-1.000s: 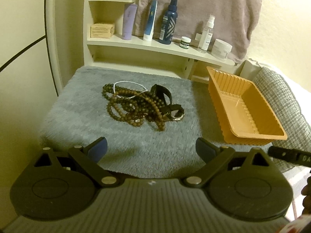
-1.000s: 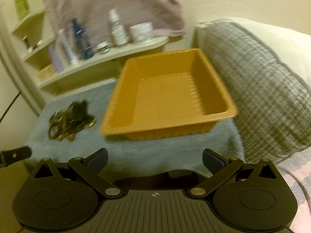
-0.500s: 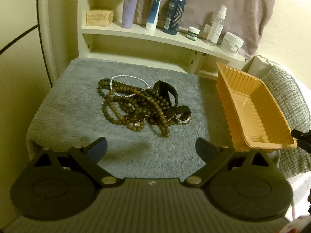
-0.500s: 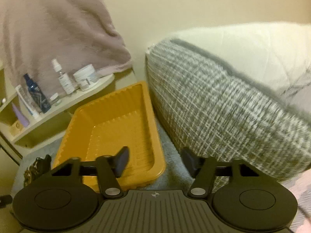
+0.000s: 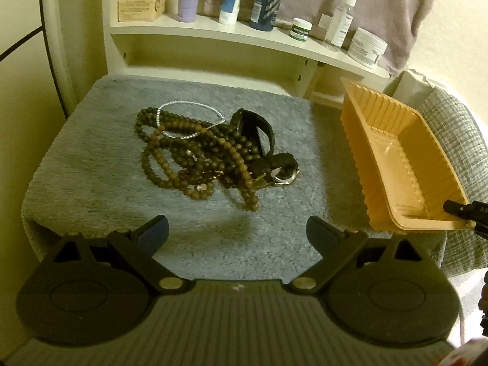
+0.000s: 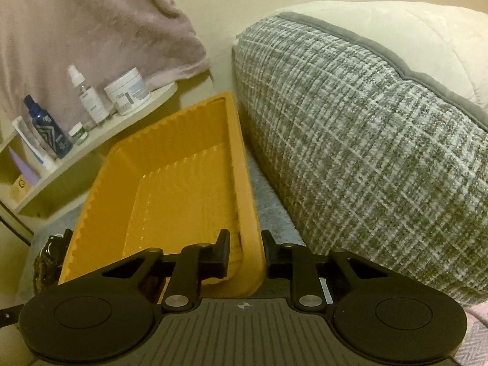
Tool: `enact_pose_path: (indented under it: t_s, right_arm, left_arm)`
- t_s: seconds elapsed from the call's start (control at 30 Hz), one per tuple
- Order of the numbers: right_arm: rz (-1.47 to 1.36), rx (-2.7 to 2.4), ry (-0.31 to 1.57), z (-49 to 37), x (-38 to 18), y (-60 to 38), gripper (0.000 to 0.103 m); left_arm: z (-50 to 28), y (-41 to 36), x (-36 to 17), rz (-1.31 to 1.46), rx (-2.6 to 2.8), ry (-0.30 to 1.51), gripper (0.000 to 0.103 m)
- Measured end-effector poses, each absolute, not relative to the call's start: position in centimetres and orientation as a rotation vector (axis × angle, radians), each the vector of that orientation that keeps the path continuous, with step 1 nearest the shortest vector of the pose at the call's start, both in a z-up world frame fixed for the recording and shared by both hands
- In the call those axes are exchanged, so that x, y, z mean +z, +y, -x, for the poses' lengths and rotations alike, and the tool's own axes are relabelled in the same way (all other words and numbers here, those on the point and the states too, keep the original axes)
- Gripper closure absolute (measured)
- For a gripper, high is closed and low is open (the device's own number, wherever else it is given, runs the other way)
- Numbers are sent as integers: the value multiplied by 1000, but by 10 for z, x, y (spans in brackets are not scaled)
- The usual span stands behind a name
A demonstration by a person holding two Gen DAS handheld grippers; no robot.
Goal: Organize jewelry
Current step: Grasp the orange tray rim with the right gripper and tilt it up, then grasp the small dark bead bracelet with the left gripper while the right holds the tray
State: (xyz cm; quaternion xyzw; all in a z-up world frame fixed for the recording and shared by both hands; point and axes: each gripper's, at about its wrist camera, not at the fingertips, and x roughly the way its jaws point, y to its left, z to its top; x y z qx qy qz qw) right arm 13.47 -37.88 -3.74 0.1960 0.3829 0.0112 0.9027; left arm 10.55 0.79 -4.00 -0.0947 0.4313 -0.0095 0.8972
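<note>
One tangled pile of jewelry [image 5: 213, 155] sits mid-way on the grey fuzzy mat [image 5: 91, 158]: brown and dark wooden bead strands looped over each other, exact strand count can't be told; one thin silver beaded bracelet [image 5: 183, 106] at the back of the pile; one black strap [image 5: 256, 128] with a metal buckle on its right side. One orange plastic tray [image 5: 396, 164], ribbed walls, nothing in it, stands at the mat's right edge, well apart from the pile and just beside one grey-white woven cushion [image 6: 366, 140]. Shelf [image 5: 213, 30] behind holds seven items: one small box, one lilac tube, one white-blue tube, one dark blue bottle, one little green jar, one clear spray bottle, one white tub. One mauve towel [image 6: 91, 30] hangs above. Left gripper [image 5: 238, 231] hovers over the near mat edge, fingers spread wide, nothing between them. Right gripper [image 6: 244, 250] straddles the tray's near right corner, one finger inside, one outside, jaws closing on the rim; small gaps to the pads remain, so not yet gripping.
</note>
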Motion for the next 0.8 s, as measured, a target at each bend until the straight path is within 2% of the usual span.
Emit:
enact_pose_path:
  t_s: [0.17,0.3,0.4,0.8]
  right_arm:
    - [-397,43,837,-152,-42,-380,87]
    - [-388,56,860,-160,-43,-379,89]
    - [-392,70,879,-164,-45,-378,99]
    - [-140,51,784,-161,-15,-346,99]
  left_arm:
    - [-107,4,-45,200,-34,906,7]
    - [-107,6,-45,199,-32,907,7]
    - [-105,9,-44,202,-25,905,7]
    - [-94,23,-36,192,-14,865,10]
